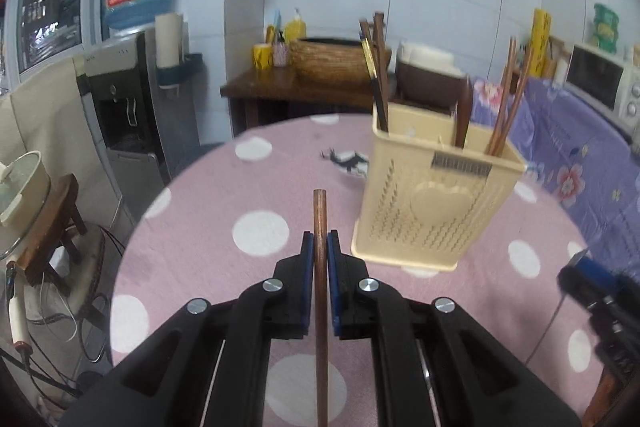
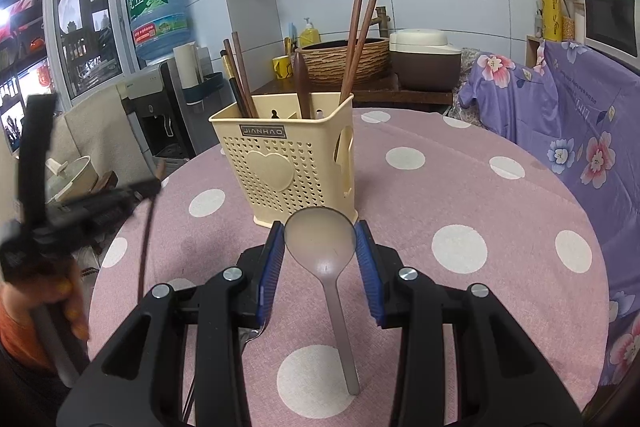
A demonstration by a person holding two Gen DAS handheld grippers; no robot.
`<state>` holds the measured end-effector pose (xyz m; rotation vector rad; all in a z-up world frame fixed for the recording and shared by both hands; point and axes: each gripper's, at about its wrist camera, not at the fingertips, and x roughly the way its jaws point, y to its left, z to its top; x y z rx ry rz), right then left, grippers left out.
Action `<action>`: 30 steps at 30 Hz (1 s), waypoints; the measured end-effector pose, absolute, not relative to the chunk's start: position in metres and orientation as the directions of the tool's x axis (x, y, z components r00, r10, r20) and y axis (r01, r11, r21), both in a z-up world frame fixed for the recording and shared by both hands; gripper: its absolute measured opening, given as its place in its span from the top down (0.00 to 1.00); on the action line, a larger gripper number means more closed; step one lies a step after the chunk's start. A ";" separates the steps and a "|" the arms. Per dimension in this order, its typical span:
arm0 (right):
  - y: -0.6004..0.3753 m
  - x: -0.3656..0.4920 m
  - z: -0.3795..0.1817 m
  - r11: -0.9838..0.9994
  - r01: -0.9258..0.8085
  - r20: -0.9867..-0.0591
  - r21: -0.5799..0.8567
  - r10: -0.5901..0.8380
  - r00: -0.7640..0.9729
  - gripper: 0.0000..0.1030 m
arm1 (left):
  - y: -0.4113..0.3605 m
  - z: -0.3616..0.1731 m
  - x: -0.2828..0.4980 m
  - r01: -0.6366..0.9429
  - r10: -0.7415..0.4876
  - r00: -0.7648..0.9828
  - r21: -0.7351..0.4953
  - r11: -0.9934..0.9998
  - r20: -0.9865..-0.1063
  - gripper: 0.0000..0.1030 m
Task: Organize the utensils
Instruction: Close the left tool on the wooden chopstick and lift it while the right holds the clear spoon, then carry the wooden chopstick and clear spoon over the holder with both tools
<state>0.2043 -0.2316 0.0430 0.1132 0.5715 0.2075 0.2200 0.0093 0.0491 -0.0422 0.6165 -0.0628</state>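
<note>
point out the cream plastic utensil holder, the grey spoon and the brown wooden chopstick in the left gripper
cream plastic utensil holder (image 2: 280, 163): right wrist view, on its perforated front wall.
grey spoon (image 2: 320, 237): right wrist view, on its bowl.
brown wooden chopstick (image 1: 320, 219): left wrist view, on the shaft above the left gripper (image 1: 320, 247).

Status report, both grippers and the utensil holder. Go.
Left gripper shut on a chopstick. Right gripper open, fingers either side of a spoon lying on the table. Holder upright ahead, chopsticks inside. Path clear.
</note>
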 end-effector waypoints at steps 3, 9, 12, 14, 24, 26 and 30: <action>-0.232 0.205 0.043 0.972 -0.161 -0.526 0.168 0.227 0.819 0.64 | 0.015 0.064 0.215 0.041 -0.073 0.838 -0.073 0.997 -0.541 0.92; -0.230 0.205 0.043 0.972 -0.162 -0.527 0.169 0.228 0.818 0.64 | 0.018 0.072 0.214 0.047 -0.087 0.851 -0.090 0.995 -0.518 0.92; -0.230 0.205 0.044 0.972 -0.162 -0.526 0.171 0.229 0.819 0.64 | 0.019 0.073 0.213 0.049 -0.089 0.854 -0.091 0.995 -0.513 0.92; -0.230 0.205 0.044 0.970 -0.166 -0.523 0.174 0.235 0.819 0.64 | 0.019 0.075 0.213 0.049 -0.090 0.856 -0.093 0.994 -0.508 0.92; -0.231 0.209 0.048 0.963 -0.185 -0.517 0.198 0.263 0.814 0.64 | 0.022 0.085 0.214 0.064 -0.108 0.863 -0.107 0.992 -0.493 0.92; -0.232 0.211 0.051 0.957 -0.196 -0.514 0.216 0.282 0.810 0.64 | 0.023 0.090 0.215 0.076 -0.125 0.864 -0.119 0.990 -0.488 0.92; -0.234 0.215 0.064 0.945 -0.221 -0.504 0.240 0.316 0.804 0.64 | 0.023 0.106 0.218 0.110 -0.163 0.867 -0.138 0.984 -0.471 0.92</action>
